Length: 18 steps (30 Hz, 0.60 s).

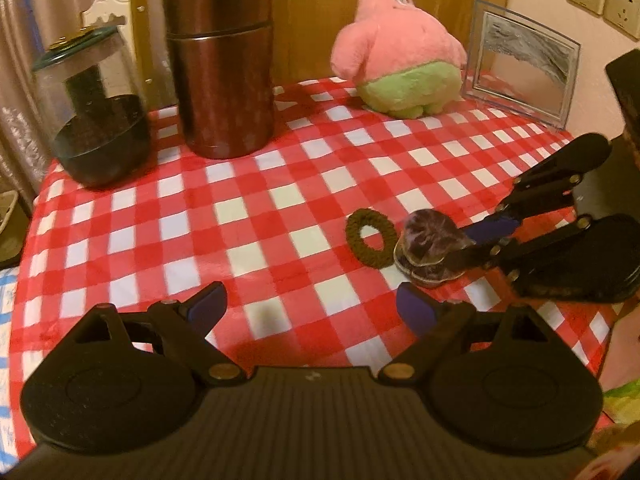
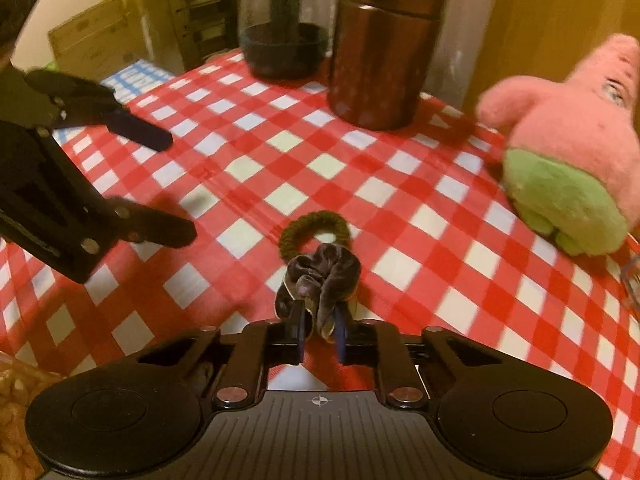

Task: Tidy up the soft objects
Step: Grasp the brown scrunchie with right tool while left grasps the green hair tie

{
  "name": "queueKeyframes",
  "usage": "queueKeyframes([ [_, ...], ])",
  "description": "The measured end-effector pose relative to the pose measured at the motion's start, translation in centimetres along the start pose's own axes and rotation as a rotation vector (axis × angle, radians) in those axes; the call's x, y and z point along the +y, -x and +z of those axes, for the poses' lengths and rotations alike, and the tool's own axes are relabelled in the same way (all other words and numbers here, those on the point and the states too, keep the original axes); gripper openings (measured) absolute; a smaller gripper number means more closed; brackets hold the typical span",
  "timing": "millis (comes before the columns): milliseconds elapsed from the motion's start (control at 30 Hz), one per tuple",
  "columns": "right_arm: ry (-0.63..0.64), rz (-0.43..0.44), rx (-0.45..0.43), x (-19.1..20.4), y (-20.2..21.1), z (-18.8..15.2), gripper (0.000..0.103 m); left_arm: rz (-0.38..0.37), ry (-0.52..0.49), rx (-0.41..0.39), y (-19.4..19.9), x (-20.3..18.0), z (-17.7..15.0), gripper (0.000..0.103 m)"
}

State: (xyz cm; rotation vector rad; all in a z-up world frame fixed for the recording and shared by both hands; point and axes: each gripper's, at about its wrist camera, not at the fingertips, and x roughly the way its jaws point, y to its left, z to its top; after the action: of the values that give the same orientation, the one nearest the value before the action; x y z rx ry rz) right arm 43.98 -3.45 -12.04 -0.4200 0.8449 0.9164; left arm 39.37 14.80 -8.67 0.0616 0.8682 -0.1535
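we are early on: our right gripper pinches the velvet scrunchie near the table's right edge, knit band beside it untouched; left gripper spread, empty.

Warm, dim yellowish indoor light tints both views. Soft shadows fall on the checked tablecloth beside the brown canister and under the grippers. Fisheye distortion bends the cloth's squares toward the picture edges (corners go black). The pink plush toy and the glass jar look smeared, slightly blurred.
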Motion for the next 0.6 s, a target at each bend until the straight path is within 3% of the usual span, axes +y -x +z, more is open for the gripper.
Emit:
queueKeyframes([
  [233,-0.099,-0.071,-0.011,-3.4,2.3,-0.4,0.013,-0.065,-0.033,-0.006,-3.0,-1.1,1.0,0.09],
  [467,-0.137,-0.099,-0.012,-4.7,3.2,-1.0,0.013,-0.088,-0.106,-0.014,-5.4,-3.5,1.9,0.074],
  [600,-0.155,-0.103,-0.017,-5.1,3.4,-1.5,0.013,-0.07,-0.143,-0.014,-6.2,-4.5,2.2,0.071],
])
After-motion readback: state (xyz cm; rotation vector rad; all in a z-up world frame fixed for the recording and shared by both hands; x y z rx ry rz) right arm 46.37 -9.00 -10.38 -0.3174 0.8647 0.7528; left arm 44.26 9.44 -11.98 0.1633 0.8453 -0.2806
